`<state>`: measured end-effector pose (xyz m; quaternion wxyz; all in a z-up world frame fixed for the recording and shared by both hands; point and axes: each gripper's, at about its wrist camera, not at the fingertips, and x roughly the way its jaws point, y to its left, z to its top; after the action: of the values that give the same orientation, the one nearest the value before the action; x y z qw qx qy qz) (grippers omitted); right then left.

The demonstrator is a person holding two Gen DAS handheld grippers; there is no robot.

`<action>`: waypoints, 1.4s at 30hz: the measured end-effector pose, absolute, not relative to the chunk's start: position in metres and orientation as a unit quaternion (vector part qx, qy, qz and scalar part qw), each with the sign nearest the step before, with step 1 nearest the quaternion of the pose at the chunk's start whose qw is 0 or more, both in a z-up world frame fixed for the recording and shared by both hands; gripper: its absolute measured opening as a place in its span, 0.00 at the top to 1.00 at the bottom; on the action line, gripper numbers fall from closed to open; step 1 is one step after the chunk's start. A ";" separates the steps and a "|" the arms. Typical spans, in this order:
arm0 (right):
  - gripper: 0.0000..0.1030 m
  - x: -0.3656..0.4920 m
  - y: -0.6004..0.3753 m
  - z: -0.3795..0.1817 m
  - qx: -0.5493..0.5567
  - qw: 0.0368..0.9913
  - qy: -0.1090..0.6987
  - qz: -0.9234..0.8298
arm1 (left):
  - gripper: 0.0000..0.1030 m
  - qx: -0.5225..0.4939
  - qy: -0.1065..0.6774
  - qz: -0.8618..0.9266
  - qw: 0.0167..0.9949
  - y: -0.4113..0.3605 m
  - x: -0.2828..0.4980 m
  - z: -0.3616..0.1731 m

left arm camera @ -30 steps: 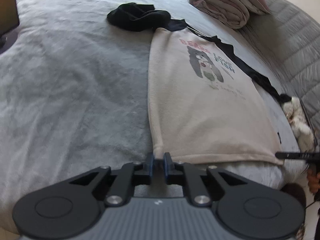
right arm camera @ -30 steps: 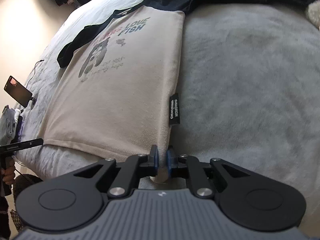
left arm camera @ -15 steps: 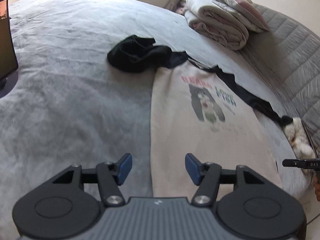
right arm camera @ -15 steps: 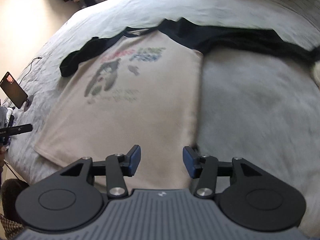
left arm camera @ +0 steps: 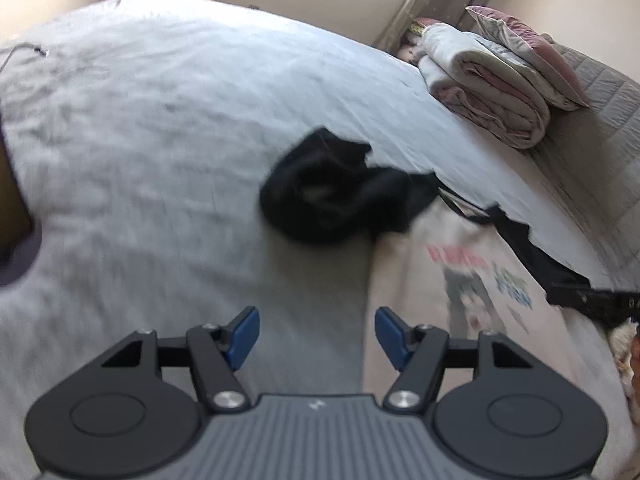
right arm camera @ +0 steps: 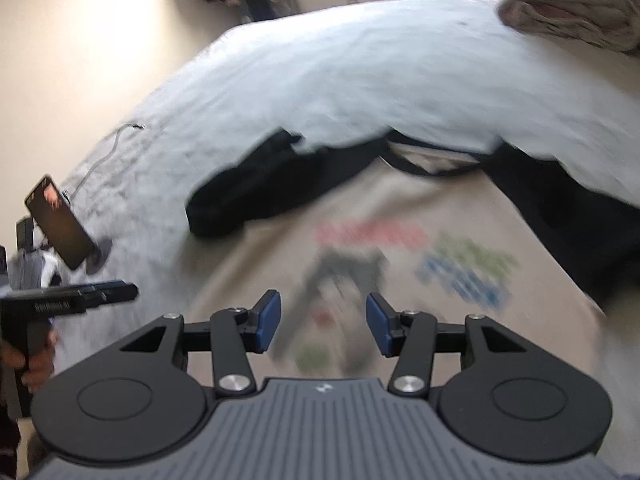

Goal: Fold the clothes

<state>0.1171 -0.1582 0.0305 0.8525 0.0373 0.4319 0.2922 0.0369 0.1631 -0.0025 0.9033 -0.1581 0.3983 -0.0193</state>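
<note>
A beige T-shirt (left arm camera: pixel 460 312) with black sleeves and a blurred printed graphic lies flat on the grey bed cover (left arm camera: pixel 168 148), chest side up. In the right wrist view its body (right arm camera: pixel 420 280) fills the middle, with the dark collar at the far end. One black sleeve (left arm camera: pixel 332 196) is bunched in a heap at the shirt's shoulder; the other black sleeve (right arm camera: pixel 560 216) runs out along the far side toward the bed's quilted edge.

The left gripper (left arm camera: pixel 317 334) hangs above the shirt's side edge with its blue-padded fingers spread wide and nothing between them. The right gripper (right arm camera: pixel 323 326) hovers over the printed graphic, likewise spread apart and empty.

Left of the shirt the bed cover stretches broad and bare. A stack of folded bedding (left arm camera: pixel 492 80) sits well apart at the far corner. A phone (right arm camera: pixel 58 226) stands propped on a small stand near the bed's edge, with a thin cable beyond it. A hand (right arm camera: pixel 34 364) grips the left gripper's handle.
</note>
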 end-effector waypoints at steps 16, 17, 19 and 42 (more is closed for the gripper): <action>0.50 0.222 -0.098 -0.048 0.080 0.901 0.346 0.250 | 0.41 -0.054 0.407 0.014 0.912 0.158 0.198 -0.027; 0.50 0.222 -0.102 -0.054 0.082 0.899 0.347 0.254 | 0.41 -0.047 0.407 0.016 0.912 0.157 0.208 -0.028; 0.50 0.225 -0.109 -0.052 0.081 0.898 0.351 0.254 | 0.41 -0.042 0.408 0.017 0.912 0.156 0.227 -0.033; 0.46 0.232 -0.126 -0.060 0.119 0.890 0.357 0.258 | 0.95 -0.025 0.305 0.239 0.922 0.192 0.248 0.018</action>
<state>0.2321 -0.1262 -0.0602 0.8901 0.1191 0.3567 0.2576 0.2481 0.1920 0.0177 0.9217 -0.0247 0.3049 0.2387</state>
